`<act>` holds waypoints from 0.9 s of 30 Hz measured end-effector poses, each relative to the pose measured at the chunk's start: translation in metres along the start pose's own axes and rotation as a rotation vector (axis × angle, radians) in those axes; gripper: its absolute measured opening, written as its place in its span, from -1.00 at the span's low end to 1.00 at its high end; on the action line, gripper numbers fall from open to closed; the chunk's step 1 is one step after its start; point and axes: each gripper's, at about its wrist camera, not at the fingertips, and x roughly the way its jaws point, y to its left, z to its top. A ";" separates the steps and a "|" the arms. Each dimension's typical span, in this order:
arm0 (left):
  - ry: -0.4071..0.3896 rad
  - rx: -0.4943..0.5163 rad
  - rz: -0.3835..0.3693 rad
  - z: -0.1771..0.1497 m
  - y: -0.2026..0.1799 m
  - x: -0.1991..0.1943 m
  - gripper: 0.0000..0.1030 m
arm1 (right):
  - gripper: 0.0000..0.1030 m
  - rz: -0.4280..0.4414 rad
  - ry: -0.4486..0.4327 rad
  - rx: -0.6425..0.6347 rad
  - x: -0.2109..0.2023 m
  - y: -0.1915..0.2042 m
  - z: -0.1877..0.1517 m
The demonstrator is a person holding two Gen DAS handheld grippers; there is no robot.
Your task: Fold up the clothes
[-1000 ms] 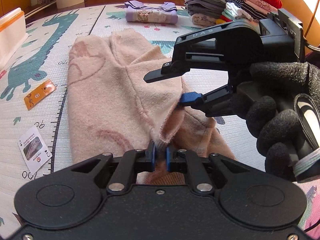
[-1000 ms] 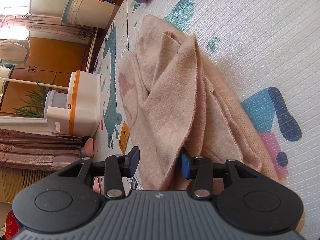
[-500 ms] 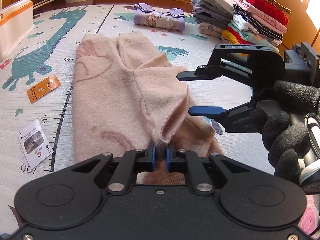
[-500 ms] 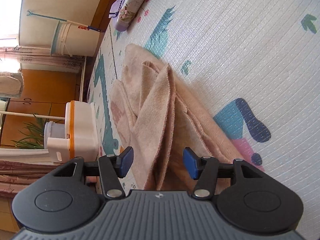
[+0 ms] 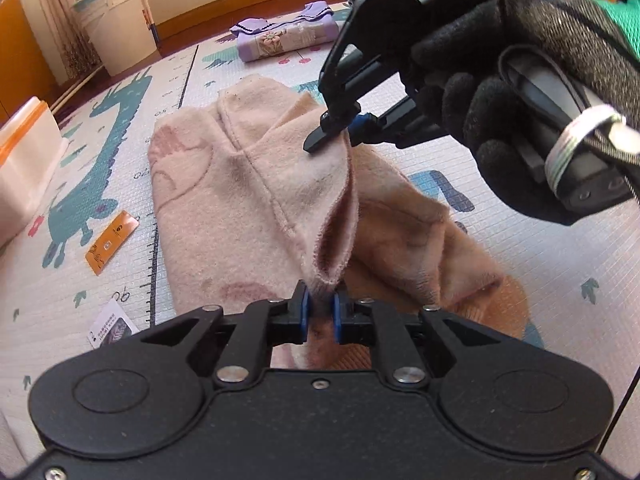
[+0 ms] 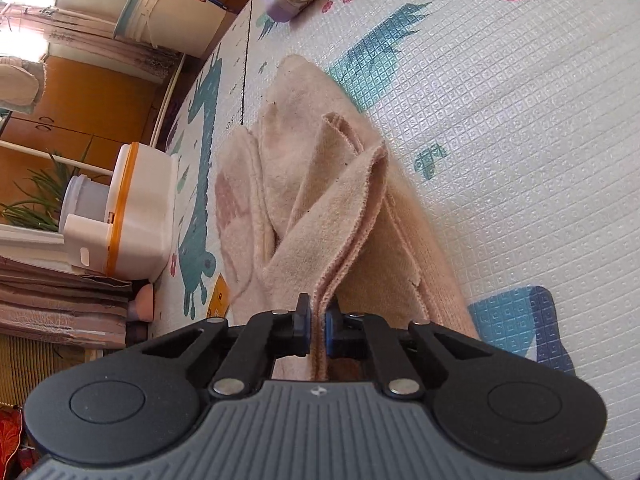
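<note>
Nearby: purple bundle (image 5: 286,36), orange card (image 5: 113,236).

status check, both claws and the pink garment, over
Left claw shut on pink garment near edge. Right claw shut on its raised fold. Garment half folded on play mat. Nothing in the way.

Pale pink fleece garment (image 5: 256,200), white play mat (image 5: 540,264) with teal dinosaur print, lilac folded garment (image 5: 286,36), black glove (image 5: 520,92)
</note>
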 end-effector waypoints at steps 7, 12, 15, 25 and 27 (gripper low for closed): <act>-0.029 0.311 0.191 -0.017 -0.041 0.014 0.29 | -0.77 -0.012 0.012 0.066 0.001 -0.003 -0.001; -0.030 0.478 0.245 -0.028 -0.059 0.024 0.01 | -0.36 0.034 -0.037 0.065 -0.002 -0.002 0.005; -0.019 0.496 0.270 -0.027 -0.059 0.026 -0.44 | -0.28 0.048 -0.091 0.046 -0.005 -0.002 0.016; 0.001 0.415 0.256 -0.012 -0.050 0.029 -0.77 | -0.86 0.017 -0.102 -0.075 0.003 0.008 0.041; 0.001 0.354 0.228 -0.008 -0.043 0.028 -0.79 | -0.86 -0.006 -0.106 -0.103 0.002 0.014 0.041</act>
